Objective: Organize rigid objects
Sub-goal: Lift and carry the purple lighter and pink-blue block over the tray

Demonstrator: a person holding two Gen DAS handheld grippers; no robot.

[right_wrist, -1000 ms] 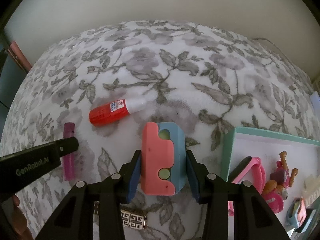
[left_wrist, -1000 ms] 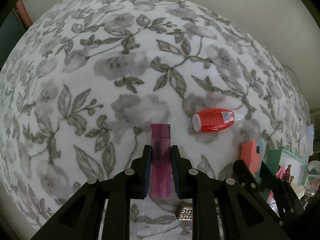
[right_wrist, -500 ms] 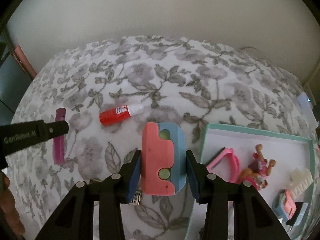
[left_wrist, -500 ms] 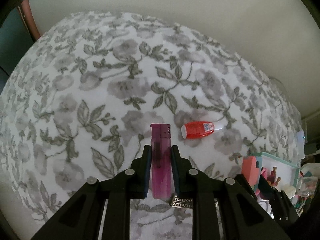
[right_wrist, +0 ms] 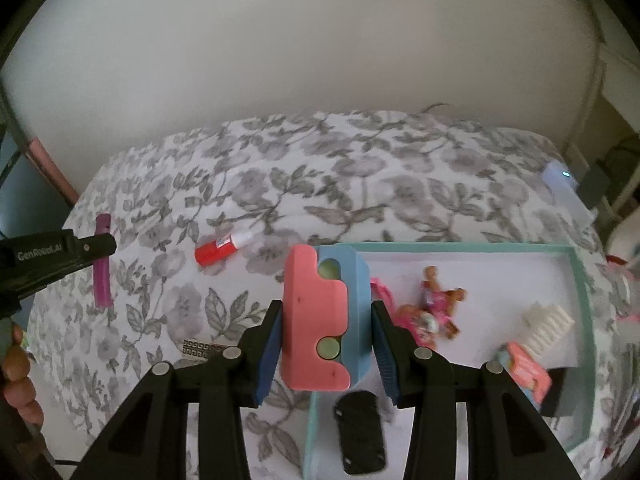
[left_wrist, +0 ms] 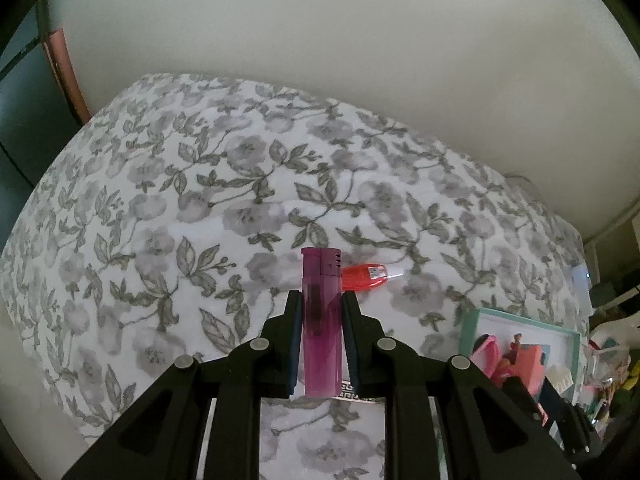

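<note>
My left gripper (left_wrist: 321, 300) is shut on a purple lighter (left_wrist: 321, 320) and holds it up above the floral bedspread; it also shows in the right wrist view (right_wrist: 102, 264). My right gripper (right_wrist: 325, 312) is shut on a pink and blue block (right_wrist: 320, 320) held over the left edge of the teal tray (right_wrist: 576, 276). A red bottle (right_wrist: 222, 249) with a white tip lies on the bedspread, also in the left wrist view (left_wrist: 366, 276).
The tray holds pink toys (right_wrist: 432, 312), a white comb-like piece (right_wrist: 548, 322), a pink box (right_wrist: 526, 372) and a black piece (right_wrist: 360, 436). A patterned square (right_wrist: 200, 350) lies on the bedspread. A wall stands behind the bed.
Both grippers have risen and pulled back with their loads. The right gripper has moved right, over the tray's left edge.
</note>
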